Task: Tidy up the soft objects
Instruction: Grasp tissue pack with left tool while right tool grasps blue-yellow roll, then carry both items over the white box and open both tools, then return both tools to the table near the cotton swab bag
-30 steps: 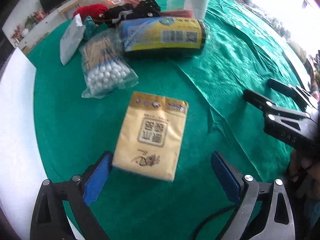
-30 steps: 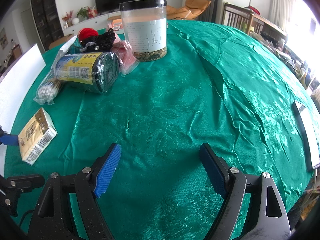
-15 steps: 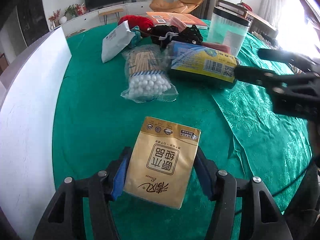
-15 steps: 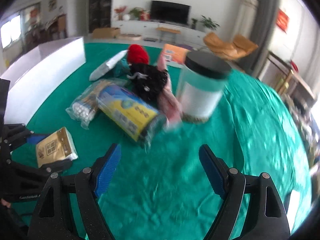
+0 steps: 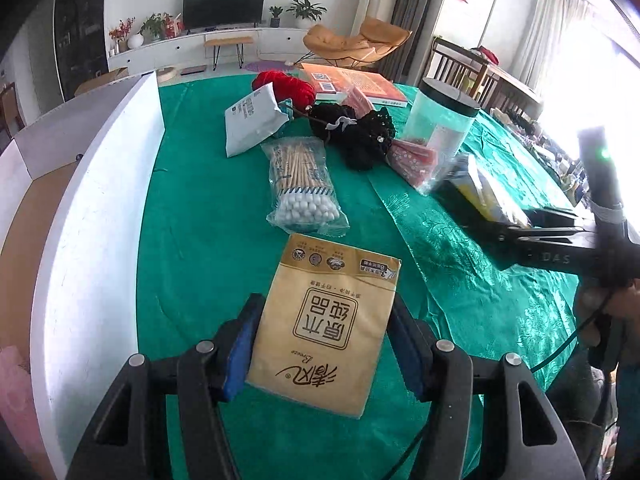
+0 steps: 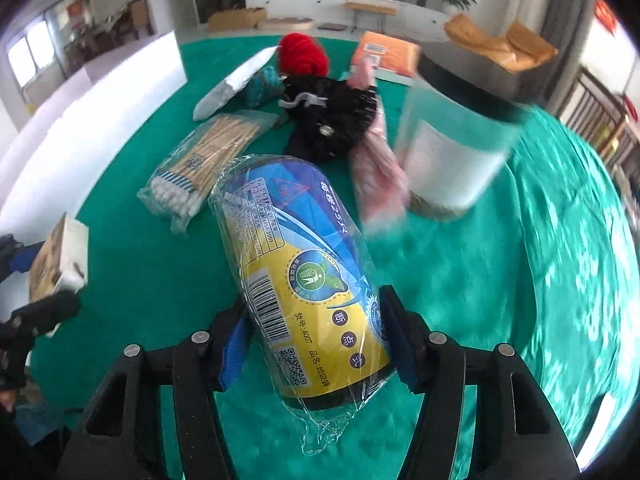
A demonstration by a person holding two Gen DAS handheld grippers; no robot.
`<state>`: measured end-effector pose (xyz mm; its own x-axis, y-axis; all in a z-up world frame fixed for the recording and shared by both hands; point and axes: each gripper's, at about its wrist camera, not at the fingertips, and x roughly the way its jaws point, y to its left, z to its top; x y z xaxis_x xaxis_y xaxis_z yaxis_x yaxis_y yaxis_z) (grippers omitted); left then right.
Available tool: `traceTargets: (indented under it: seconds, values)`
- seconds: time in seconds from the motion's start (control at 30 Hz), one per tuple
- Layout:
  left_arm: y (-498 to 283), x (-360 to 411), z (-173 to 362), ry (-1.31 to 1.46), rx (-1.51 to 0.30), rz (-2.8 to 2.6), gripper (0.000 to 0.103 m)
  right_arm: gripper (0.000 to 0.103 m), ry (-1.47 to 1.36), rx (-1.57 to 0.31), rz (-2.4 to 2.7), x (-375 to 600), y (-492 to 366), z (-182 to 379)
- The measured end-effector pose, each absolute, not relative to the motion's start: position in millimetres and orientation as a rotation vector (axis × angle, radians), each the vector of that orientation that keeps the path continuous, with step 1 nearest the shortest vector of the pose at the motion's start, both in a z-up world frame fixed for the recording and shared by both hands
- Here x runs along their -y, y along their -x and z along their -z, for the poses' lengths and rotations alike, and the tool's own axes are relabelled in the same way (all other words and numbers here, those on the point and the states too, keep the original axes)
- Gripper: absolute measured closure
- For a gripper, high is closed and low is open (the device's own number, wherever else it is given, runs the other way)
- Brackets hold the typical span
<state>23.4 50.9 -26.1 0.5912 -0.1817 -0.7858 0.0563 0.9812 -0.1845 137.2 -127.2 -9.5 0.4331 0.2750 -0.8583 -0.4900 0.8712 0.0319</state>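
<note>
My left gripper (image 5: pixel 324 344) clamps the tissue pack (image 5: pixel 326 320) above the green tablecloth (image 5: pixel 200 200). My right gripper (image 6: pixel 316 344), jaws just closing, grips the garbage-bag roll (image 6: pixel 296 272), apparently lifted.

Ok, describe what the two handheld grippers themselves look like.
Both match: the left gripper and right gripper have black plastic frames with cut-out openings, silver screw heads at the joints and blue pads inside the fingers. A dark cable trails below the left one. Seen from the left wrist view, the right one's side reads "DAS".
</note>
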Motion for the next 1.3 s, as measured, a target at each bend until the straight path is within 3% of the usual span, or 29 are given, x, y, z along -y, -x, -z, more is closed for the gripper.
traceTargets:
  seconds: [0.3,0.43,0.6,0.73,0.83,0.87,0.93,1.07,1.23,1.3]
  values:
    - [0,-96,-33,0.273,-0.834,0.162,0.043,0.041,-0.327,-1.037,-0.166,264,-134,15]
    - [23,-152,-57,0.261,-0.791,0.04,0.043,0.041,-0.407,-0.995,-0.36,217,-126,-22]
    - [62,-236,-67,0.258,-0.775,-0.192,0.043,0.041,-0.496,-0.974,-0.77,83,-98,-80]
    - [91,-289,-59,0.264,-0.789,-0.365,0.042,0.041,-0.47,-1.017,-1.034,-38,-65,-102]
    - [98,-309,-38,0.254,-0.843,-0.469,0.026,0.037,-0.436,-1.087,-1.159,-109,-45,-92]
    - [99,-314,-31,0.259,-0.855,-0.493,0.015,0.034,-0.41,-1.124,-1.182,-129,-42,-84]
    - [102,-317,-22,0.278,-0.84,-0.534,0.013,0.034,-0.376,-1.175,-1.163,-144,-42,-67]
    - [92,-305,-20,0.287,-0.795,-0.529,0.013,0.032,-0.369,-1.123,-1.048,-107,-63,-49]
    - [67,-237,-41,0.245,-0.695,-0.318,0.012,0.03,-0.086,-0.904,-0.636,-13,-70,-24]
    - [53,-198,-46,0.215,-0.686,-0.201,0.006,0.029,0.023,-0.887,-0.423,32,-69,3]
